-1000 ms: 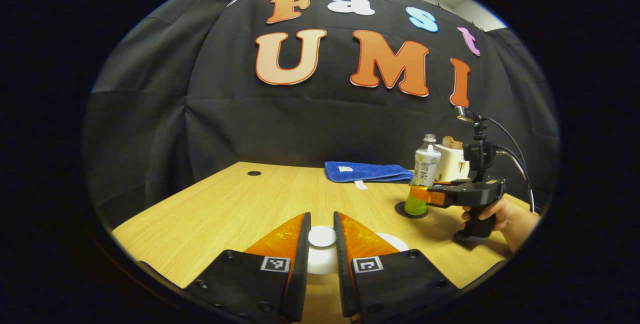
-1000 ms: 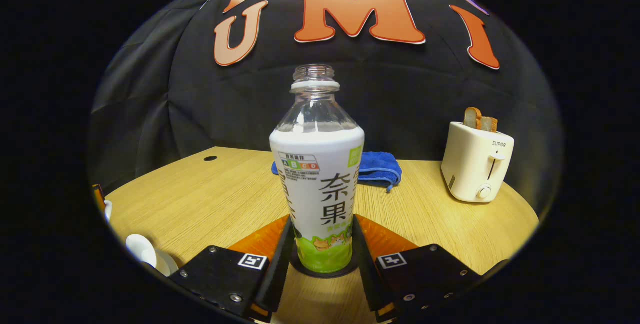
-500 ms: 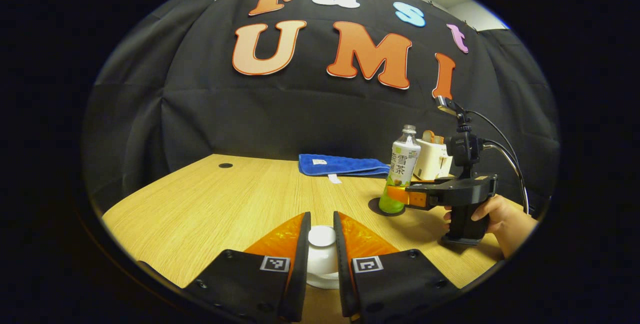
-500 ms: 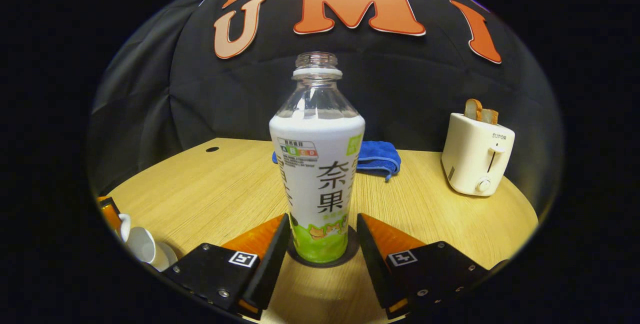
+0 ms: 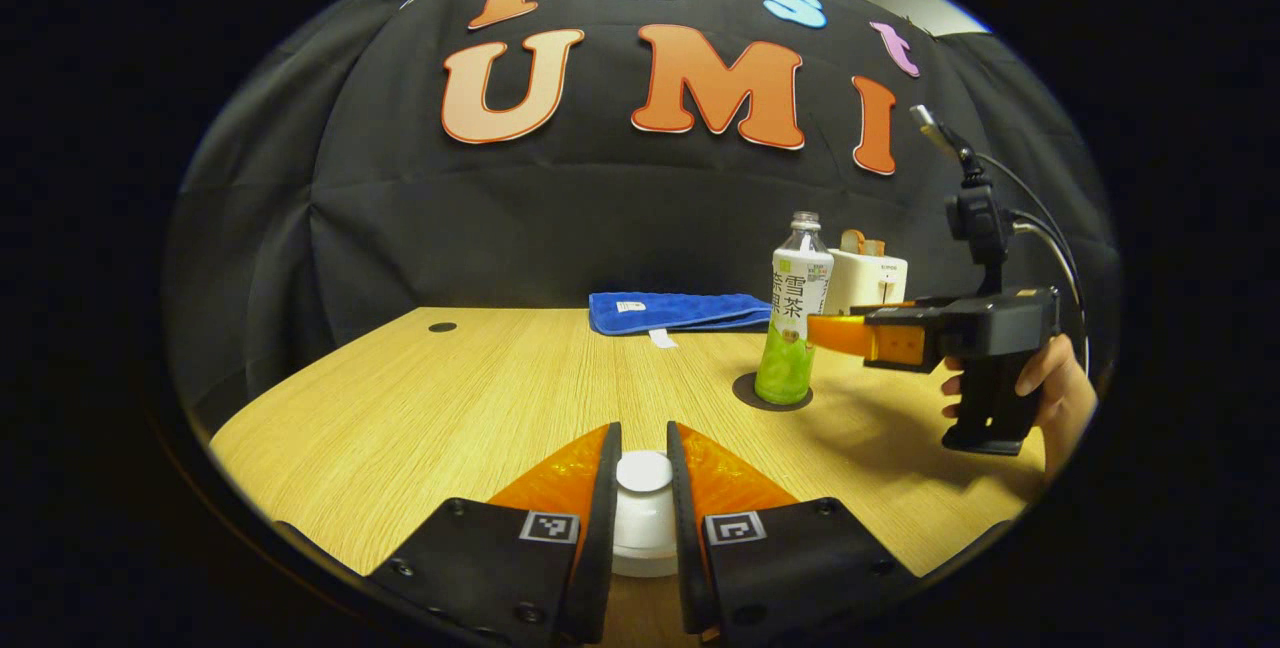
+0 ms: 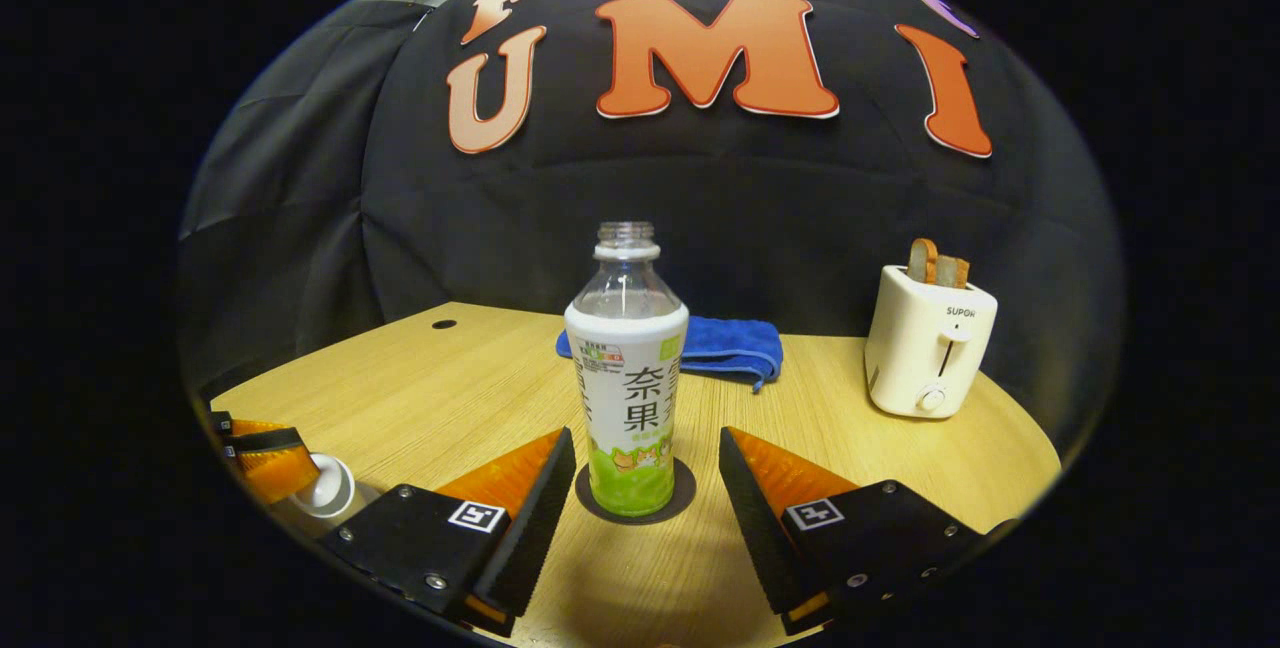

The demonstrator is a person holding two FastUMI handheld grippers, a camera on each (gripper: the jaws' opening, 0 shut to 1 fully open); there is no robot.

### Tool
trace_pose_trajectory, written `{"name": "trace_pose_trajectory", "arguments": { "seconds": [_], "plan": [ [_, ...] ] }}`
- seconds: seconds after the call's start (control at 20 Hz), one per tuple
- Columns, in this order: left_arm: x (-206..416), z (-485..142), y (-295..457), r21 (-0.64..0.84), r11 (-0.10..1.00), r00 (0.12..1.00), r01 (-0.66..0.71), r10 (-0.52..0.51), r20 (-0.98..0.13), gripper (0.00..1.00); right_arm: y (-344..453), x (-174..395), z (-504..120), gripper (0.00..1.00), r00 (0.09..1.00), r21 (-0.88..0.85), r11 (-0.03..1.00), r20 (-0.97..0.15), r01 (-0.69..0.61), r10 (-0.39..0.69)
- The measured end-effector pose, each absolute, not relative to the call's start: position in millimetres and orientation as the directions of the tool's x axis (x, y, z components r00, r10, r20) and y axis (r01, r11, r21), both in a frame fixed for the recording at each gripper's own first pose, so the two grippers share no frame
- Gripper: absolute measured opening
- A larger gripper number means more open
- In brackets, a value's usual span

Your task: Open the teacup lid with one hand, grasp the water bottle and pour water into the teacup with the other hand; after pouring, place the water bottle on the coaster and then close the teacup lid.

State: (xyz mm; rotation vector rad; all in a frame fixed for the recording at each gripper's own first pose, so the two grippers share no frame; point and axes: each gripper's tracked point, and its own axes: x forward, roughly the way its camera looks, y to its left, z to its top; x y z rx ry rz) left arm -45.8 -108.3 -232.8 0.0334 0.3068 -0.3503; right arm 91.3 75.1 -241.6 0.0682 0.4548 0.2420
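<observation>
The water bottle (image 6: 628, 398), uncapped, with a white and green label, stands upright on the dark round coaster (image 6: 684, 500). My right gripper (image 6: 647, 436) is open and drawn back from it, a finger on each side without touching. In the left gripper view the bottle (image 5: 795, 323) and coaster (image 5: 745, 394) are at mid right, with the right gripper (image 5: 830, 333) beside them, held by a hand (image 5: 1058, 396). My left gripper (image 5: 644, 440) is shut on the knob of the white teacup lid (image 5: 644, 473), and the white teacup (image 5: 641, 543) sits right below. The left gripper (image 6: 262, 456) and teacup (image 6: 330, 488) appear at far left.
A white toaster (image 6: 930, 353) holding toast stands at the back right of the wooden table (image 6: 450, 398). A folded blue towel (image 6: 735, 348) lies behind the bottle by the wall. A small dark hole (image 5: 441, 327) marks the table's far left.
My right gripper let go of the bottle, opened, and pulled back; the bottle stays on the coaster. My left gripper keeps its hold on the lid above the cup.
</observation>
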Motion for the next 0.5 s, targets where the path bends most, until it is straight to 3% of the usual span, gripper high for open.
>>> {"name": "trace_pose_trajectory", "arguments": {
  "seconds": [0.15, 0.35, 0.5],
  "plan": [
    [-47, -237, -112, -0.002, 0.94, 0.892, 0.341, -0.324, -0.315, 0.3, 68, 82, -232, 0.86, 0.882, 0.108, 0.971, -0.405, -0.215, 0.24],
    [-47, -229, -111, 0.018, 0.944, 0.9, 0.33, -0.31, -0.306, 0.37, 57, 71, -218, 0.88, 0.898, 0.097, 0.973, -0.375, -0.207, 0.229],
    [-42, -213, -107, 0.037, 0.953, 0.923, 0.299, -0.28, -0.264, 0.63, 50, 63, -204, 0.89, 0.914, 0.095, 0.975, -0.343, -0.199, 0.219]
  ]
}}
